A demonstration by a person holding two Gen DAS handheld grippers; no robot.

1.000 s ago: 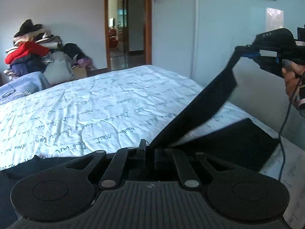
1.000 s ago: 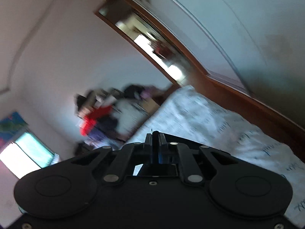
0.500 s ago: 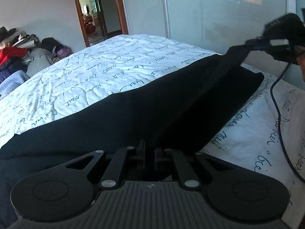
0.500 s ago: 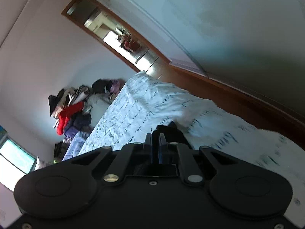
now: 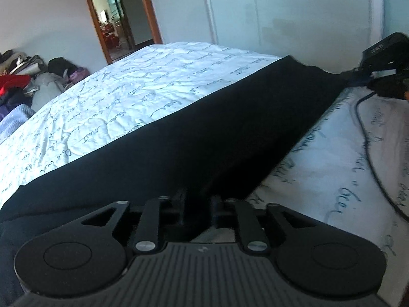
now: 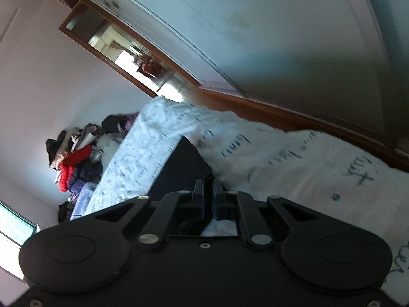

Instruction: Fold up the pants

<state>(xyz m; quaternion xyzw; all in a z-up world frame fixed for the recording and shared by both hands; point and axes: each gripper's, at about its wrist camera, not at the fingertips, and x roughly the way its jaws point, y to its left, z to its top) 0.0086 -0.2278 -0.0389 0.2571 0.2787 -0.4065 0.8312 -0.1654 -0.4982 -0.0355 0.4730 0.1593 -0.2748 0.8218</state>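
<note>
Black pants (image 5: 194,138) lie stretched flat across the white bed (image 5: 127,94) in the left wrist view. My left gripper (image 5: 198,199) sits at their near end with its fingers a little apart around the dark cloth. My right gripper (image 5: 358,79) is low at the far end of the pants. In the right wrist view the right gripper (image 6: 208,186) is shut on the black pants (image 6: 179,168), down by the sheet.
A pile of clothes (image 5: 18,81) lies at the far left beside the bed. An open doorway (image 5: 112,18) is behind. A wardrobe wall (image 5: 281,12) runs along the right. A black cable (image 5: 368,138) trails over the sheet at the right.
Both grippers have come down, laying the lifted pant leg flat onto the bed. The left gripper's fingers have parted slightly.
</note>
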